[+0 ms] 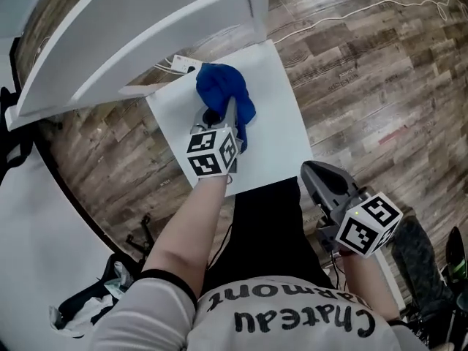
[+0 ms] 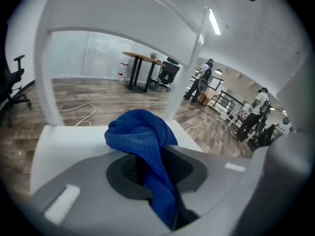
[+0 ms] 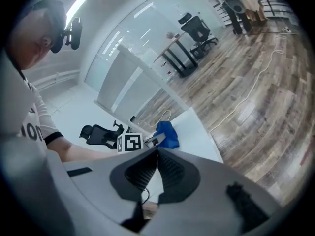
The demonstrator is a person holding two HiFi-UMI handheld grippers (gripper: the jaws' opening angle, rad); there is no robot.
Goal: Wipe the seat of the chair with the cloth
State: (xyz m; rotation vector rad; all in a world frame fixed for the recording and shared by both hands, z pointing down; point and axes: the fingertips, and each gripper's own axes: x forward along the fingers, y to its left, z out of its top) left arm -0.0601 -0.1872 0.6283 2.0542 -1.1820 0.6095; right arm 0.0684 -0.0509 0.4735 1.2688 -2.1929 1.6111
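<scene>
A bunched blue cloth (image 1: 223, 93) lies on the white square chair seat (image 1: 274, 115), toward its back edge. My left gripper (image 1: 218, 121) is shut on the blue cloth and holds it down on the seat. In the left gripper view the blue cloth (image 2: 145, 146) runs between the jaws and bulges out ahead over the chair seat (image 2: 64, 141). My right gripper (image 1: 316, 175) hangs off the seat's front right corner, above the floor, its jaws closed with nothing between them. The right gripper view shows the blue cloth (image 3: 167, 134) and the chair seat (image 3: 197, 132) from the side.
The white chair back (image 1: 139, 28) rises just beyond the cloth. A small tag (image 1: 183, 64) hangs at the seat's back left corner. Wooden floor (image 1: 365, 72) surrounds the chair, with a white cable (image 1: 351, 9) across it. A white table edge (image 1: 29, 232) is at left.
</scene>
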